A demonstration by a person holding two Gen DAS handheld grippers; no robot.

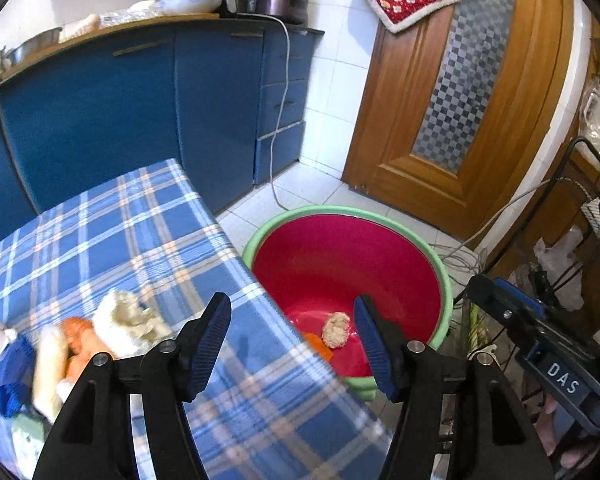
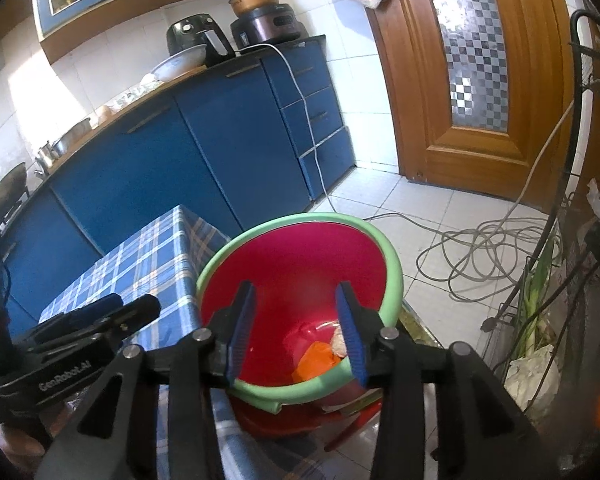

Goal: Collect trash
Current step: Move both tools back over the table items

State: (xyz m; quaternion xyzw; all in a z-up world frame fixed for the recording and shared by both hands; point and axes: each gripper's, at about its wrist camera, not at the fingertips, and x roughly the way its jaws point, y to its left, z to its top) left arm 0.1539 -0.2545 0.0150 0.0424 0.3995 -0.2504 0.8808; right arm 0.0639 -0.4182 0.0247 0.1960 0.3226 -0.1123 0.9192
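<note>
Nearest in the left wrist view, the left gripper point(image 1: 294, 346) holds its two black fingers with blue ribbed pads well apart, with nothing between them; it hangs over the edge of the table draped in a blue, white and orange checked cloth point(image 1: 112, 240). Beside its left finger, on the cloth, lies a pile of crumpled trash point(image 1: 84, 340): cream, orange, white and blue wads, blurred at the picture's edge.

Just past the table's edge stands the round red plastic basin with a pale green rim point(image 1: 340, 264). On its bottom lie a beige crumpled paper ball point(image 1: 336, 330) and an orange scrap point(image 1: 318, 346) touching it.

From the right wrist view, the right gripper point(image 2: 298, 332) hovers above that basin point(image 2: 292, 264), its blue pads parted and empty. Between the fingers, down in the basin, the orange scrap point(image 2: 316, 354) shows, with the beige ball point(image 2: 339, 340) half hidden behind the right finger.

Farther off, grey cable point(image 2: 480, 256) lies coiled on the white tiled floor. Beyond run the blue kitchen cabinets point(image 2: 220, 136), carrying a black air fryer point(image 2: 194, 34), and to their right a wooden door with checkered glass point(image 2: 472, 40).
</note>
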